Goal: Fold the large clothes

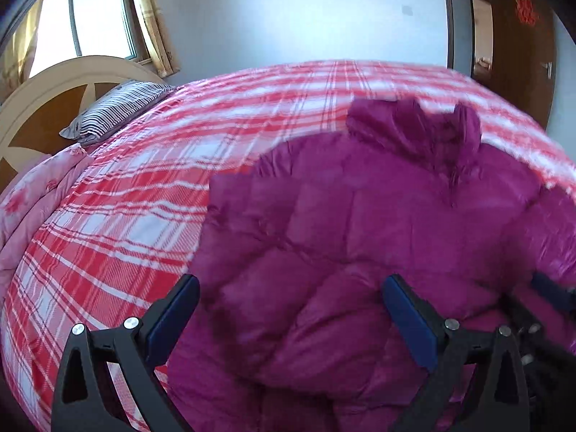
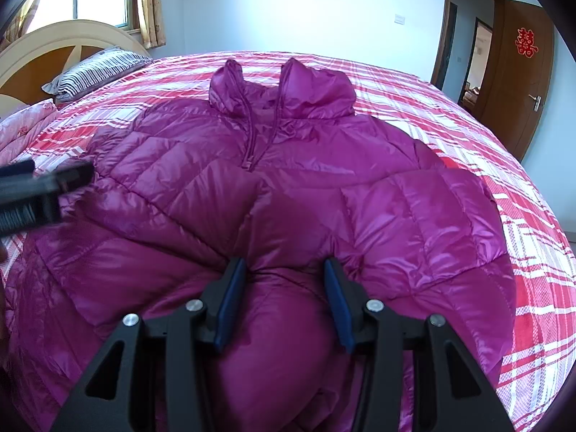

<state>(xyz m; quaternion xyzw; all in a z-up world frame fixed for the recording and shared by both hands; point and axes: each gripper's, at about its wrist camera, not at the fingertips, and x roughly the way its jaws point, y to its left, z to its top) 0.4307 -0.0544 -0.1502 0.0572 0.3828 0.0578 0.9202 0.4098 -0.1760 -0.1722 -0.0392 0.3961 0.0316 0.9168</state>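
Magenta, shiny, quilted: the jacket fills the near ground, spread on the bed. Right claw has its pads pressed into a puffy bulge of it, fabric pinched and puckering between them. Left claw hangs with fingers wide apart above the jacket's edge, gripping nothing. Beyond the right claw, drawstrings run up to the collar. Off to the far left, a striped pillow against the headboard; far right, a door.
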